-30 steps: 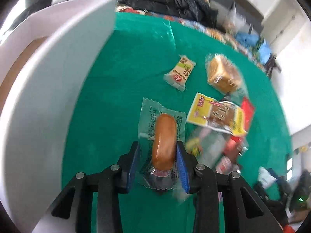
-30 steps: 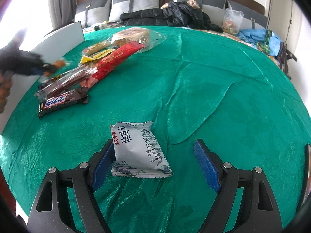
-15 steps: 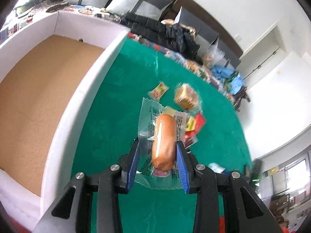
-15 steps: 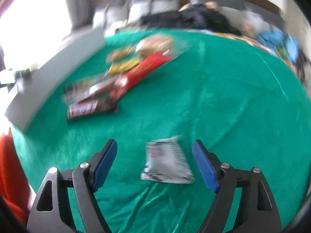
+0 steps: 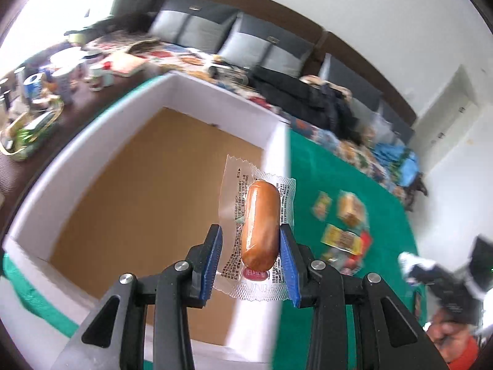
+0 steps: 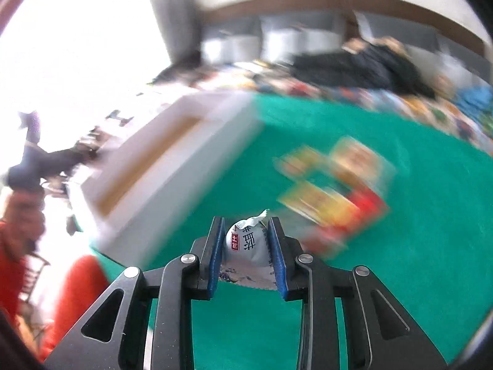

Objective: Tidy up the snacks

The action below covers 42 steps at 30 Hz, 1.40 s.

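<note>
— Left gripper? Clamped on the sausage packet, blue pads pressed against both sides of the sausage, clear wrapper fanning out ahead and behind.

— Over what? Held in the air above the white box, right at its near-right wall, brown cardboard floor showing to the left, green cloth to the right.

— Room in the box? Bare brown floor across the whole visible inside, white walls on all sides.

— Right gripper? Closed on the grey-white snack pouch, pouch bulging up between the pads, crimped end poking forward.

— Position? Lifted off the green cloth, white box ahead to the left, heavily blurred.

— Other snacks? Yellow and red packets on the cloth ahead to the right, smeared by blur; seen again from the left wrist as a cluster of packets well apart from the box.

— Beyond the cloth? Dark jacket along the far side.
</note>
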Available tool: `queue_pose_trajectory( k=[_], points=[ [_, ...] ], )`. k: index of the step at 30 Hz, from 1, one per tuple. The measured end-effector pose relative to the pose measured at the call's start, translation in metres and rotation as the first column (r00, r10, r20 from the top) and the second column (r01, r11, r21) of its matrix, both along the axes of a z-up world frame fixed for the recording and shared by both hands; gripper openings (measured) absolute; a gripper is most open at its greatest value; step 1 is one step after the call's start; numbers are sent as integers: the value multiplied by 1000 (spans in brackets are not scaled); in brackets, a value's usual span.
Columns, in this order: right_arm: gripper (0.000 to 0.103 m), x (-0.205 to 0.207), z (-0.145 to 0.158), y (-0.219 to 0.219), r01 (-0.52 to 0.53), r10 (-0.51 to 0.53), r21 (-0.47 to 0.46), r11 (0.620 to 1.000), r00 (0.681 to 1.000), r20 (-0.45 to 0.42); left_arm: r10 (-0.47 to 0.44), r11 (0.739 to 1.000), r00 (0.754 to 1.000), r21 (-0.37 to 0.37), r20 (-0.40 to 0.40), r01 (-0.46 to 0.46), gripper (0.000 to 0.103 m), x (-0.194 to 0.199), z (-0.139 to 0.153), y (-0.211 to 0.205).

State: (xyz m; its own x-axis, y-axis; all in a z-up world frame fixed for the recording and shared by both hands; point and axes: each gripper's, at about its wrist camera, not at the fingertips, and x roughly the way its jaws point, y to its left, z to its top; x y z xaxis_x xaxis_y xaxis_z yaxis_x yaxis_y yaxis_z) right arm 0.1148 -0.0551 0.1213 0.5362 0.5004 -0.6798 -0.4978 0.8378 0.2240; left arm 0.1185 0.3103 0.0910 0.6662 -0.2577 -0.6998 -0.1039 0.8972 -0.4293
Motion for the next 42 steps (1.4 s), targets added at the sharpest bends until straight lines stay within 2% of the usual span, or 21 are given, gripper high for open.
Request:
queue_pose_trajectory(
  k=[2, 5, 6, 7, 8, 10, 11, 14, 16, 18, 22, 24, 26, 28, 31, 34, 36, 38, 40, 42],
  points=[
    [30, 7, 17, 50, -92, 92, 57, 994, 996, 0, 35, 999, 999, 26, -16, -35, 37, -3, -8, 14],
    [32, 23, 26, 118, -173, 176, 100, 980, 984, -17, 97, 989, 993, 121, -60, -90, 41, -7, -21, 31],
    [37, 28, 26, 137, -185, 188, 103, 977, 982, -26, 125, 981, 989, 157, -81, -111, 46, -7, -27, 35],
    [47, 37, 22, 158, -191, 197, 107, 976, 979, -50, 143, 977, 985, 175, -97, -124, 67, -8, -31, 36],
    [66, 42, 20, 167, -186, 194, 104, 977, 978, -70, 168, 971, 980, 190, -106, -146, 87, -11, -34, 39],
    [69, 47, 19, 176, -152, 158, 90, 984, 985, -68, 200, 964, 976, 197, -82, -180, 97, -20, -37, 42],
    [69, 47, 19, 172, -137, 142, 89, 987, 989, -49, 206, 962, 976, 196, -74, -188, 98, -23, -37, 42],
    [72, 41, 13, 144, -108, 108, 75, 991, 994, -1, 213, 960, 975, 195, -55, -199, 98, -35, -38, 33],
    [72, 36, 1, 122, -69, 68, 10, 998, 997, 43, 204, 959, 979, 204, -21, -196, 98, -42, -35, 17],
    [72, 26, -25, 83, 4, 5, -83, 997, 994, 109, 176, 959, 984, 224, 20, -176, 98, -46, -29, -8],
    [72, 2, -89, -9, 192, -145, -259, 947, 971, 192, 84, 950, 989, 290, 119, -115, 98, -47, -18, -64],
    [72, -7, -112, -53, 256, -205, -291, 922, 959, 195, 41, 926, 987, 365, 153, -95, 98, -41, -19, -91],
    [72, -15, -134, -97, 318, -271, -326, 890, 945, 182, 28, 920, 988, 383, 155, -86, 98, -31, -25, -104],
    [72, -17, -152, -131, 373, -336, -361, 855, 928, 162, 36, 898, 988, 429, 152, -99, 98, -19, -35, -116],
    [72, -21, -166, -182, 445, -424, -365, 818, 895, 140, 39, 879, 994, 470, 105, -84, 98, -2, -49, -128],
    [72, -29, -170, -209, 494, -476, -346, 798, 868, 139, 1, 856, 998, 515, 59, -31, 98, 8, -53, -140],
    [72, -32, -177, -221, 520, -511, -333, 787, 851, 121, -28, 830, 1000, 558, 14, 15, 98, 12, -57, -148],
    [72, -34, -171, -228, 532, -535, -294, 794, 841, 79, -35, 800, 999, 599, -19, 39, 98, 10, -63, -154],
    [72, -31, -171, -230, 543, -549, -290, 788, 833, 69, -32, 803, 999, 594, -34, 46, 98, 6, -64, -156],
    [75, -25, -171, -234, 543, -555, -274, 793, 831, 41, -25, 820, 999, 572, -29, 37, 98, -2, -61, -157]
  ],
)
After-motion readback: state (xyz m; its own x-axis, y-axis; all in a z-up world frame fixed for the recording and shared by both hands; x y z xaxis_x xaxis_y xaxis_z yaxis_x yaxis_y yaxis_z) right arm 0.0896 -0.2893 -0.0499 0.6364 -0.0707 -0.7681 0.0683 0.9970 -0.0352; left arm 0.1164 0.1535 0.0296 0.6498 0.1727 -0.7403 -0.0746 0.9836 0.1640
